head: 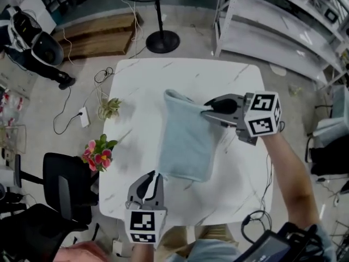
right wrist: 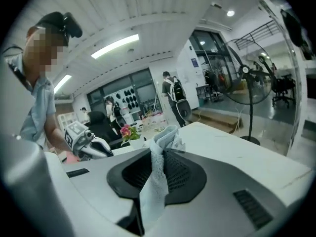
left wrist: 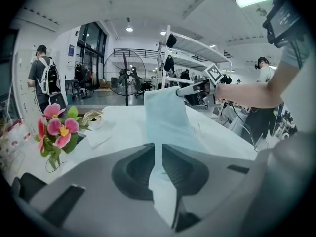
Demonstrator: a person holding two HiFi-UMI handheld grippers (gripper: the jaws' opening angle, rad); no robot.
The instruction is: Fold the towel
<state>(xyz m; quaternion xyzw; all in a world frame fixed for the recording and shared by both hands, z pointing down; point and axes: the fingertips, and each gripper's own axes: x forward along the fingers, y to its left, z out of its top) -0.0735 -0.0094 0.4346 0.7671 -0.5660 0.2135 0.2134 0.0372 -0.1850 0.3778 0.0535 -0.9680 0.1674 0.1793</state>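
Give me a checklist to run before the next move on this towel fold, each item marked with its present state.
1. Left gripper clamped on the towel: ok, cloth runs between its jaws.
2. Right gripper clamped on the towel: ok, bunched cloth is pinched between its jaws.
3. Held ends brought together: not ok, the grippers are apart, with the towel stretched between them.
4. Flowers apart from the towel: ok, they stand at the table's left edge.
5. Towel's free edge lying flat: cannot tell.
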